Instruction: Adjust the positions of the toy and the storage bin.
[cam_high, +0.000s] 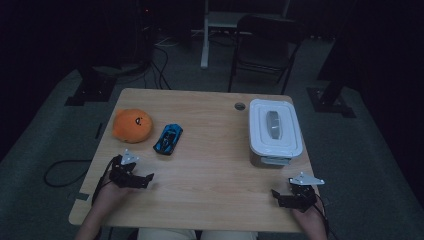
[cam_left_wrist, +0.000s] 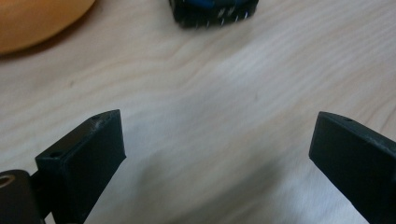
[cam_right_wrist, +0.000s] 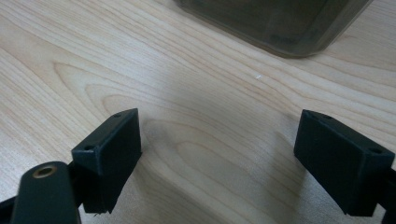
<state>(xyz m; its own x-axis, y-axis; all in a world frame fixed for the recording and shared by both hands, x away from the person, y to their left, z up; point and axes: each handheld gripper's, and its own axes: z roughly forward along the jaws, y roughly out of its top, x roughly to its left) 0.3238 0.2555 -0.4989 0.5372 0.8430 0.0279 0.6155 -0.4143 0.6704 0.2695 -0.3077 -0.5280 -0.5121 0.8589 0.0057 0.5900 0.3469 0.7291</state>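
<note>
We see the pale wood-grain worktop (cam_high: 210, 150) in dim light, its far surroundings lost in darkness. At its right stands a lidded white box (cam_high: 275, 129), rounded, its contents hidden. At the left lie a soft orange plush (cam_high: 132, 125), its face hard to read, and just beside it a glossy blue toy car (cam_high: 168, 139). The left hand-held gripper (cam_high: 142, 181) rests near the car, jaws spread and empty; the right hand-held gripper (cam_high: 282, 197), near the box, likewise gapes.

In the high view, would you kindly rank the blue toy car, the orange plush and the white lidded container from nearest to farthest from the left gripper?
From the left gripper:
1. Blue toy car, just ahead and slightly right.
2. Orange plush, ahead by the table's left edge, only somewhat farther than the car.
3. White lidded container, far across on the right side.
</note>
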